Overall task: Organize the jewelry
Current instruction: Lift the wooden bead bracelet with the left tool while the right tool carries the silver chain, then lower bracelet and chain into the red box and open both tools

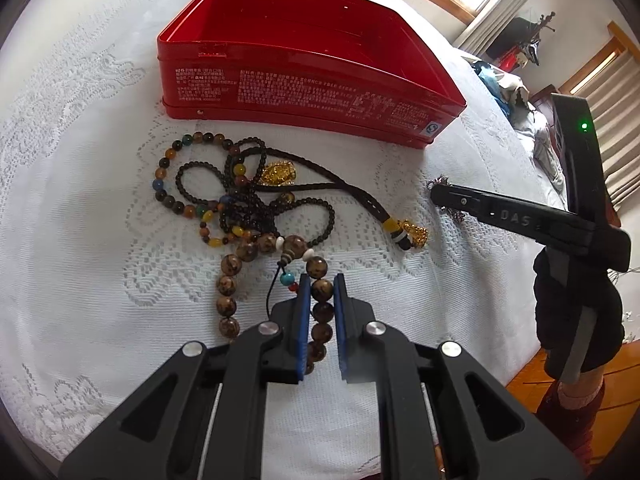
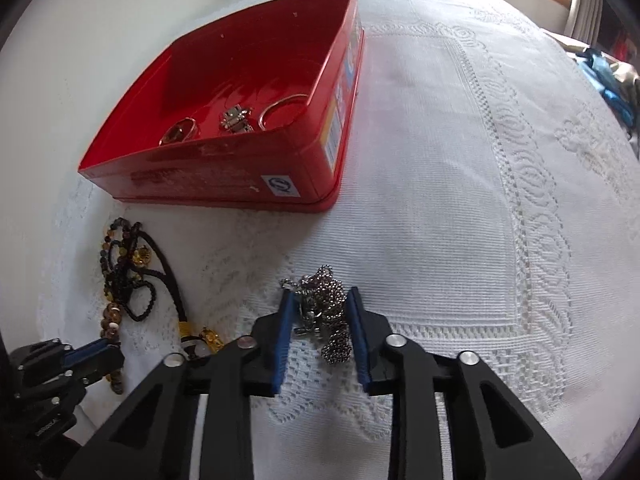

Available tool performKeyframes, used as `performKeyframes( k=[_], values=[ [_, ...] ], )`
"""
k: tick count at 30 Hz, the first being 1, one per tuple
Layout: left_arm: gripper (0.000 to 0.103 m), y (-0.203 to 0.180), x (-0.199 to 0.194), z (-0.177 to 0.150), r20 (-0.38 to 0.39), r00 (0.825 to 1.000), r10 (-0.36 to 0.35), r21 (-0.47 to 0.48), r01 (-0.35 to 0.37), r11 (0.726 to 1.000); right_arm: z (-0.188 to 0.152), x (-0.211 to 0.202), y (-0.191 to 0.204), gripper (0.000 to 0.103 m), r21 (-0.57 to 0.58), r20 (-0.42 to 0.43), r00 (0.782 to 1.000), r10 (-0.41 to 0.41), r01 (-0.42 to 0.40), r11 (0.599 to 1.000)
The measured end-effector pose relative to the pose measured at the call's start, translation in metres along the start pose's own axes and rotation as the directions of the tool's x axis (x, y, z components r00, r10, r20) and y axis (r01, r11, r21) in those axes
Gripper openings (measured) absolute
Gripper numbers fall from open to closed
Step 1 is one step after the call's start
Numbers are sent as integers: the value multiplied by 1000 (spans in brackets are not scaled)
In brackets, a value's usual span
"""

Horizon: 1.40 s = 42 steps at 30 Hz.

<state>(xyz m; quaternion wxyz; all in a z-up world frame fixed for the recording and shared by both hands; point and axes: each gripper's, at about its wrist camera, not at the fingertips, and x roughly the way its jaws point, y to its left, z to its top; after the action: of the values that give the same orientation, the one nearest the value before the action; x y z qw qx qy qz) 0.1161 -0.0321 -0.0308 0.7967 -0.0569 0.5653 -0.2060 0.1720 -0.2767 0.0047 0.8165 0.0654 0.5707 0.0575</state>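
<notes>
The left gripper (image 1: 321, 280) is closed on a string of big brown beads (image 1: 322, 300); its blue pads (image 1: 305, 312) squeeze the beads from both sides, and the rest of the string curls away to the left on the white lace cloth (image 1: 80, 240).

The right gripper (image 2: 320, 300) points down at a silver ball chain (image 2: 332, 312); the chain sits in a little heap between the blue pads (image 2: 285, 328); the pads are a small way apart, and I cannot tell if they press on the chain or just stand beside it.

Just past the big beads lies a tangled pile of jewelry (image 1: 240, 192); it has a ring of beads in many colors, thin strings of small dark beads, and a dark cord with a gold charm (image 1: 414, 234) at its end; another gold charm (image 1: 279, 173) sits in the middle of the pile; all of it lies on the cloth, outside the box.

Farther back stands a red tin box (image 2: 224, 184) with no lid on; inside it, near the front wall, are a ring with a dark stone (image 2: 180, 132), a small silver piece (image 2: 237, 119), and a thin round ring (image 2: 282, 114); they lie side by side on the bottom of the box.
</notes>
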Motion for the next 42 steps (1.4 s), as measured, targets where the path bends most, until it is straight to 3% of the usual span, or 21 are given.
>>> performKeyframes(
  k=[3,6,12,18,24,30,33,36,42],
  values=[
    [10,0,-3,0,9,1000,-2,1,2,1000,-2,0,4,19,-6,11,1000,-13,13,1000],
    [10,0,-9,-1,32,999,-10,-5,10,1000,-5,-8,-6,10,46,11,998,58,-58,997],
    [10,0,-40,1,120,992,-38,-6,39,999,-7,-50,-13,10,40,78,988,136,-139,989],
    [10,-8,-73,9,210,974,-83,8,83,997,3,-79,-4,10,18,125,971,204,-208,978],
    [10,-18,-96,30,276,957,-94,29,90,996,26,-108,13,10,-22,187,950,249,-249,968],
    [10,-25,-117,72,341,936,-86,37,79,996,57,-140,28,10,-71,250,931,265,-255,964],
    [10,-27,-120,102,377,924,-58,31,50,998,78,-138,36,10,-81,252,932,260,-247,966],
    [10,-26,-110,127,382,924,-30,15,26,1000,99,-122,42,10,-78,243,941,235,-223,972],
    [10,-8,-54,174,312,950,11,-25,-4,1000,145,-69,45,10,-58,199,962,188,-180,982]
  ],
)
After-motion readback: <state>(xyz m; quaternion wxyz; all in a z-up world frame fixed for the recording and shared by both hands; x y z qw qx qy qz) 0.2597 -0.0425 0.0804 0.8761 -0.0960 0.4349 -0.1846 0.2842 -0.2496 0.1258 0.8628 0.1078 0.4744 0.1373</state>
